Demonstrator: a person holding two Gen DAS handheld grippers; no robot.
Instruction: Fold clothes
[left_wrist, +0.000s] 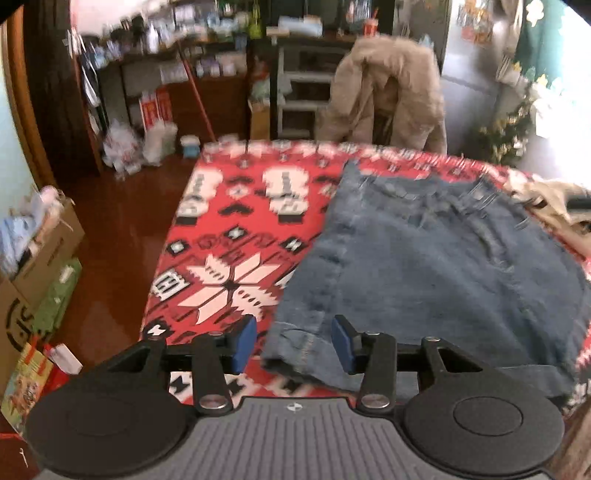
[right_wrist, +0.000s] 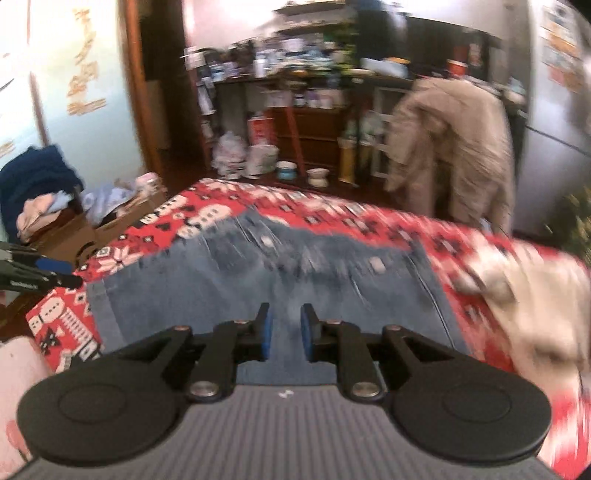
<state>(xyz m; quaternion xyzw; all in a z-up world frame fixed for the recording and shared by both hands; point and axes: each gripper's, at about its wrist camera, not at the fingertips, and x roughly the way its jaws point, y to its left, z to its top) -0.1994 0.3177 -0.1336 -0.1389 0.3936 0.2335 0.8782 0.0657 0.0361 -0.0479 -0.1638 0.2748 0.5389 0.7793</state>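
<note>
Looking along the left gripper (left_wrist: 293, 343): jaws spread wide, nothing between the blue pads, hovering at the near left hem corner of the denim shorts (left_wrist: 436, 266). Shorts lying flat on the red patterned cloth (left_wrist: 229, 236), waistband at the far edge, hem at the near edge, to the right of centre. Pale garment (left_wrist: 554, 203) bunched at the far right, just beside the shorts. Tan coat (left_wrist: 388, 92) draped over a chair beyond the table.

Looking along the right gripper (right_wrist: 284, 328): jaws parted to a narrow gap, holding nothing, poised over the near middle of the shorts (right_wrist: 280, 273). Heavy motion blur here; whether the pads touch the denim cannot be told. Pale garment (right_wrist: 535, 295) close on the right.

Risks, as judged: a pinch at the thick hem catching only the top layer, leaving the lower layer behind and the fold skewed; dragging stiff denim rucking the cloth beneath; a sweep rightward snagging the pale garment.
</note>
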